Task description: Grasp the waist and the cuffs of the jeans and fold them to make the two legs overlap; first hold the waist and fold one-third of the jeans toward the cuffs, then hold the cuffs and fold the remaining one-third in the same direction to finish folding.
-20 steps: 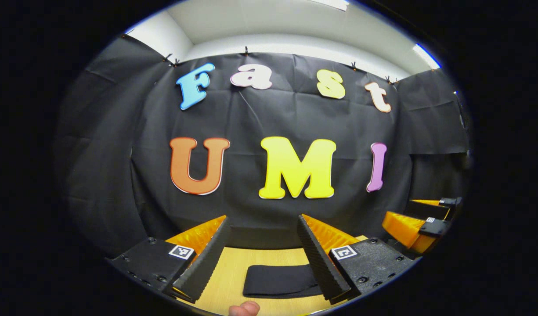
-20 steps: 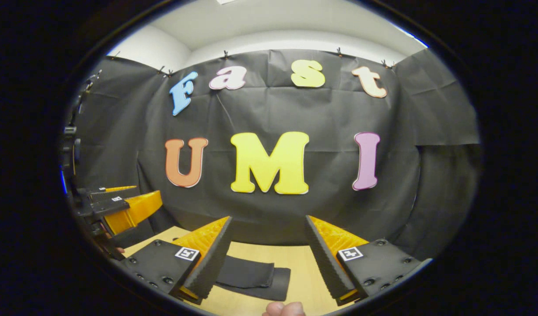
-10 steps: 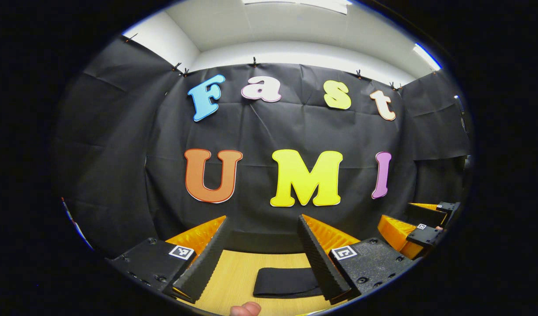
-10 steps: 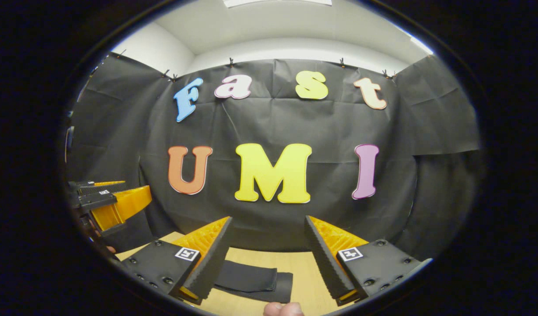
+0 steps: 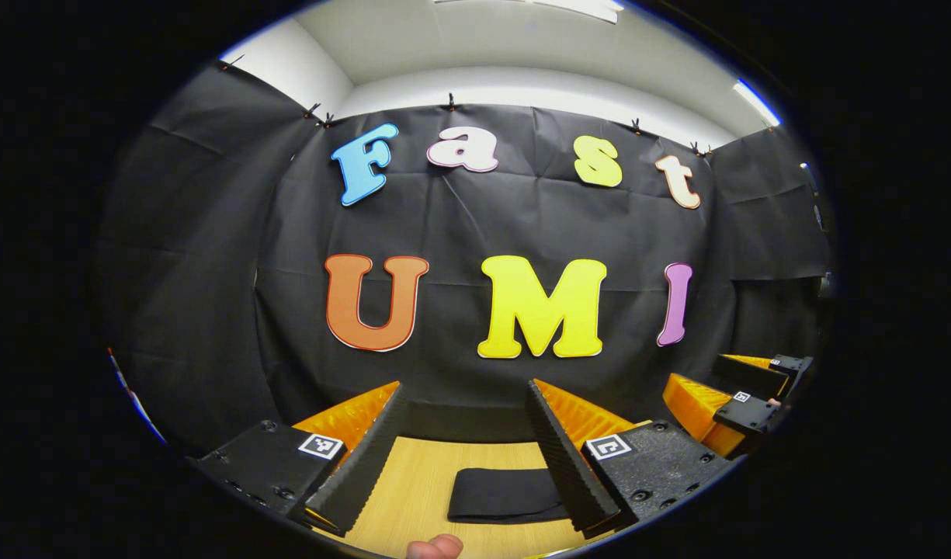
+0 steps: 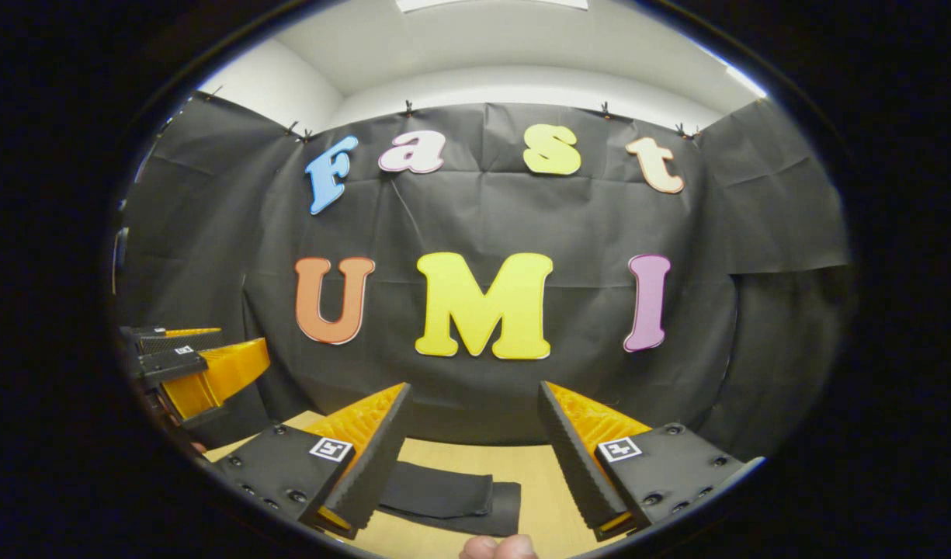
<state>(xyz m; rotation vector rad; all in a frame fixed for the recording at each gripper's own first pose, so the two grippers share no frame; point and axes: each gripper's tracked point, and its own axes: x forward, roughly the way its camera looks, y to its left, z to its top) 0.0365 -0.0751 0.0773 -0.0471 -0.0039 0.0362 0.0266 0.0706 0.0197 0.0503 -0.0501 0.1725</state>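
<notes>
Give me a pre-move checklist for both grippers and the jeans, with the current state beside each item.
1. Left gripper open: ok, its fingers stand wide apart with nothing between them.
2. Right gripper open: ok, fingers apart, holding nothing.
3. Jeans lying flat on the table: ok, a dark, compact bundle resting on the wood.
4. Grippers clear of the jeans: ok, both are held above the table, neither touching the cloth.
5. Fold finished in thirds: cannot tell; the bundle looks short and layered in the right gripper view, but part of it is hidden behind a finger.
6. Waist and cuffs located: cannot tell.
</notes>
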